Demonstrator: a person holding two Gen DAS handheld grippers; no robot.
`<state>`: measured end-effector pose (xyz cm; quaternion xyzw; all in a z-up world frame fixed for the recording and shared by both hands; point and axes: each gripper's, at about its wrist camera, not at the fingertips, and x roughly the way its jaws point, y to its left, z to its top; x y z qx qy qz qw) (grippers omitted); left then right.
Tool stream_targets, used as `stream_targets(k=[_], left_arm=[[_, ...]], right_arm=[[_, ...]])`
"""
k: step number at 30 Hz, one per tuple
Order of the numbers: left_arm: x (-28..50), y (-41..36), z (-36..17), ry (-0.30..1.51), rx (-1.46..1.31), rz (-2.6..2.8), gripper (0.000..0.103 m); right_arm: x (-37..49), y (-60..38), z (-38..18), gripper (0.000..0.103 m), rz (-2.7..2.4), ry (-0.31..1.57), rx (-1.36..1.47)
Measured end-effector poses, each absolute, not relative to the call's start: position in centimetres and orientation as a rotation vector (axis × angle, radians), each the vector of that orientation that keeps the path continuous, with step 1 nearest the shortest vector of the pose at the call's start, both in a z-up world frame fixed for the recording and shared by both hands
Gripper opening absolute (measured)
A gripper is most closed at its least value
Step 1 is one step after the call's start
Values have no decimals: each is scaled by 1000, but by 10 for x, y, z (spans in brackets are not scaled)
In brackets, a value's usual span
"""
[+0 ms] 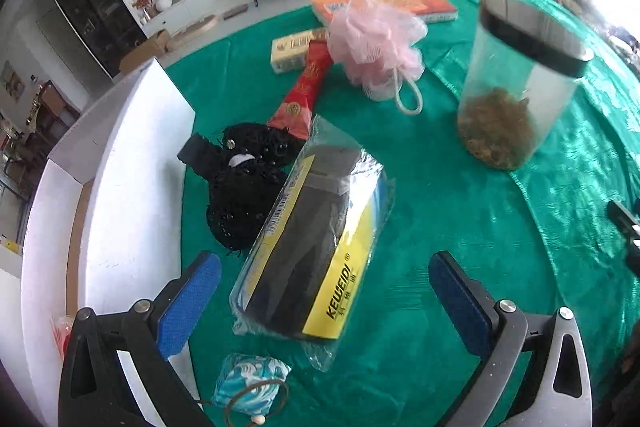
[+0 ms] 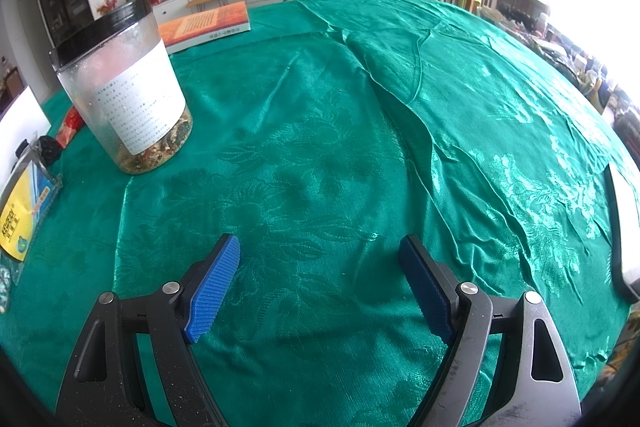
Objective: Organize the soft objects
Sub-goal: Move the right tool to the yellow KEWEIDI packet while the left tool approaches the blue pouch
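While my left tongs gape wide with nothing gripped, the bagged sponge lies between their blue pads on the green cloth, a black mesh pouch and white box beside it. My right tongs hang equally wide, empty, over bare cloth.

A clear jar with a black lid stands upright on the green-clothed surface. An orange book lies flat beyond it.

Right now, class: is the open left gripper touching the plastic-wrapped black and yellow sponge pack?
Apart. The left wrist view shows the left gripper wide open, green cloth visible between each finger and the sponge pack.
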<state>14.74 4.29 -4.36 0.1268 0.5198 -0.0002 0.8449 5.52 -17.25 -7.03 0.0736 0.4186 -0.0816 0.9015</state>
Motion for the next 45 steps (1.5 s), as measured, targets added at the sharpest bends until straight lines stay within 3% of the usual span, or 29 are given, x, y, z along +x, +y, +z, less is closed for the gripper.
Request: stream_targets(k=[3,4,5,6,7,12,14,16,25,27,36,45], left_arm=[[167,42,-69,1173,305,13,100],[169,42,-73,1182,300,8,83],[167,41,-72,1166,298,23,77],[163,40,-68,1148,285,15,64],[157,37,-64,1159,247,-30,63],[103,-12,-50,1158,86,-377,65],[91,-33,-46,1123,68,-489,70],[86,-39,-41,1084,62,-489,81],[96,72,21,959,-106,-292,86],[94,94,32,932,-72,-235,91],[61,120,30,904,110,-146,91],[43,97,7,947,188,-173,91]], right_arm=[[43,-188,-60,84,-188,795,245],[40,-193,-58,84,-191,775,276],[38,-198,-57,84,-196,764,306],[38,-203,-58,84,-201,763,331],[39,-206,-60,84,-208,770,352],[40,-220,-68,84,-218,792,443],[36,-223,-67,84,-224,778,464],[32,-230,-68,84,-213,768,503],[25,-231,-73,85,78,758,757],[22,-205,-67,85,214,788,734],[3,-72,-49,84,380,896,227],[4,-121,-45,85,280,840,358]])
